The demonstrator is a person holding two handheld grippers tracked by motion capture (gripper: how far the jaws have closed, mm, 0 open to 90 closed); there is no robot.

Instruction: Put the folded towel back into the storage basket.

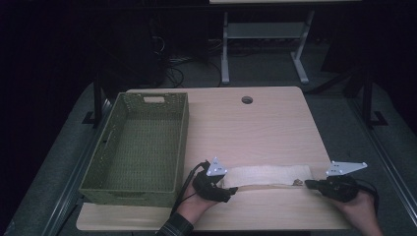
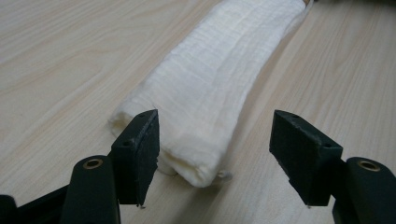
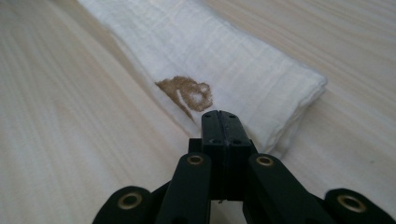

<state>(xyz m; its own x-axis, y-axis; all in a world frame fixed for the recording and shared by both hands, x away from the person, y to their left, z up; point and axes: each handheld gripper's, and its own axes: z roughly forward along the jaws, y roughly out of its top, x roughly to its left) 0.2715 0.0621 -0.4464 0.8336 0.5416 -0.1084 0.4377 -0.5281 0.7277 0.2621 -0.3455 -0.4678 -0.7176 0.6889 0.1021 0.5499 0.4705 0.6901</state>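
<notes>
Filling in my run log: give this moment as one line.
work: folding cloth | left gripper: open at the cloth's end | right gripper: shut at the other end | basket: empty

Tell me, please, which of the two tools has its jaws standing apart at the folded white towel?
The left tool, at the towel's end nearest the green basket; its jaws stand wide around that end. The right tool is shut at the end bearing the brown mark.

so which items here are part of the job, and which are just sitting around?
In use:
- folded white cloth
- left gripper, open at one end of it
- right gripper, shut at the other end

Idle:
- green basket, nothing in it
- table
</notes>
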